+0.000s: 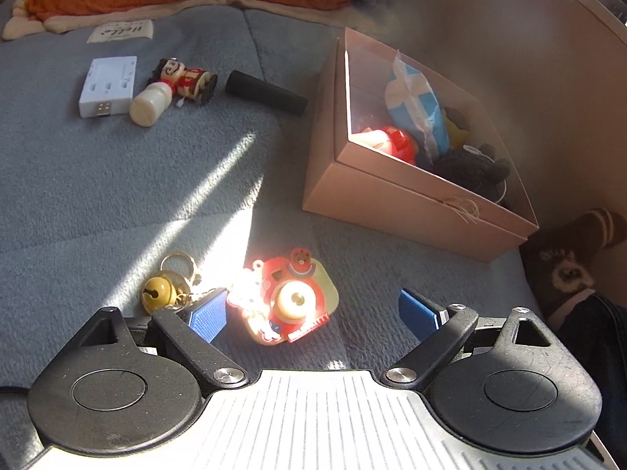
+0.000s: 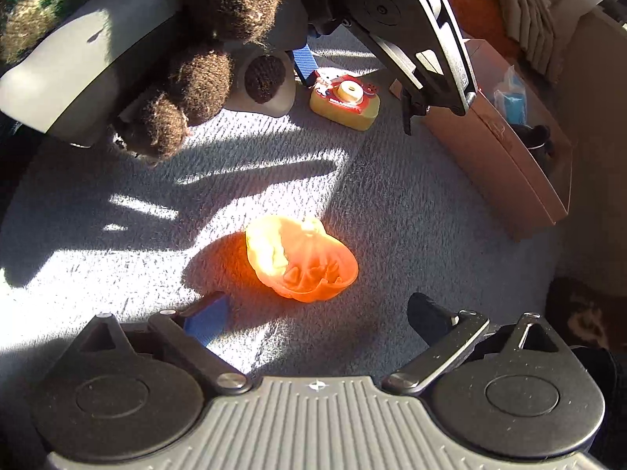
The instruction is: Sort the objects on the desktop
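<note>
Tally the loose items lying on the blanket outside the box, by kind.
Toy figures: 1, the doll
Keychain pieces: 2, camera charm, bell
Pumpkin cups: 1
Bottles: 1
White hubs: 1
Black cylinders: 1
Total: 7

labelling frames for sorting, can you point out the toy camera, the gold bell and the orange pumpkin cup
toy camera (image 1: 296,298), left wrist view, on its round cream lens
gold bell (image 1: 158,291), left wrist view, on the front of its round body
orange pumpkin cup (image 2: 309,266), right wrist view, on its carved orange side
</note>
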### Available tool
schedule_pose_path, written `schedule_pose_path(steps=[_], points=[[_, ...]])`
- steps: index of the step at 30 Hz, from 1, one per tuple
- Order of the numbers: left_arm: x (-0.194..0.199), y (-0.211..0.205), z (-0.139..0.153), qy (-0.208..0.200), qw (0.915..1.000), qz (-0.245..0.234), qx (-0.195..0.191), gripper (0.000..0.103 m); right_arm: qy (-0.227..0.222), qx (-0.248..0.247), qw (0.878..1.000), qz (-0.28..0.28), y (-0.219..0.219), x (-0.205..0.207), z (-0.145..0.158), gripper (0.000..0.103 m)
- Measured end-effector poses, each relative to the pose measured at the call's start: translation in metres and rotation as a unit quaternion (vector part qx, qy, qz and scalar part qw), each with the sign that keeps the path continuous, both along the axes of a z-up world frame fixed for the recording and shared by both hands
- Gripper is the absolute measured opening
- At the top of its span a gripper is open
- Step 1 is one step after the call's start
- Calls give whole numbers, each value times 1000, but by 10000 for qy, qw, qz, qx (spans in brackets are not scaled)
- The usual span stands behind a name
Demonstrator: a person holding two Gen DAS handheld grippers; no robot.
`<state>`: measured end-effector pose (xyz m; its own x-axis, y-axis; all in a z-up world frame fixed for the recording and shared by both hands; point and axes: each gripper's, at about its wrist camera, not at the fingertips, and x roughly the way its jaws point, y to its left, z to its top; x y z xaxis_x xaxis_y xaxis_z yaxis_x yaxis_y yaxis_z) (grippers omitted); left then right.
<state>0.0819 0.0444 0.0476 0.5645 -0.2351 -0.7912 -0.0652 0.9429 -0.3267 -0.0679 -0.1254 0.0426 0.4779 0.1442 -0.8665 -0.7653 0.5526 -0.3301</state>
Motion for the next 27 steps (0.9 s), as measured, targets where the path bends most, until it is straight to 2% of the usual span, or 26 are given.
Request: schedule_pose_path(steps=[2, 4, 7, 9, 13, 15, 16, 19, 21, 24, 27], points=[[3, -4, -1, -70, 9996, -13, 261, 77, -39, 23, 10000, 10, 1, 0, 0, 99], [2, -9, -2, -160, 9981, -163, 564, 68, -55, 51, 10000, 13, 1, -1, 0, 99], [-4, -11, -2, -315, 9948, -515, 820, 67, -51, 149, 9999, 7, 0, -1, 3, 99], [-11, -13, 0, -451, 9892, -884, 1075, 67, -23, 261, 9997, -11, 2, -1, 7, 99], [-36, -14, 1, -509, 9663, -2038, 1489, 68, 141, 552, 9983, -152, 1, 9, 11, 99], [-47, -12, 0, -440, 9582, -2309, 1630, 69, 327, 700, 9966, -300, 3, 17, 11, 98], [-50, -11, 0, -418, 9581, -2299, 1657, 70, 421, 744, 9957, -363, 5, 22, 8, 94], [-50, -7, -1, -311, 9668, -2086, 1444, 86, 633, 771, 9937, -507, 10, 27, 3, 82], [-48, -9, -5, -256, 9696, -1999, 1385, 86, 708, 747, 9934, -514, 12, 30, 0, 74], [-45, -16, -10, -202, 9696, -1926, 1496, 85, 873, 776, 9921, -459, 11, 27, 2, 55], [-44, -19, -10, -207, 9691, -1871, 1592, 83, 895, 721, 9924, -432, 11, 28, 2, 53]])
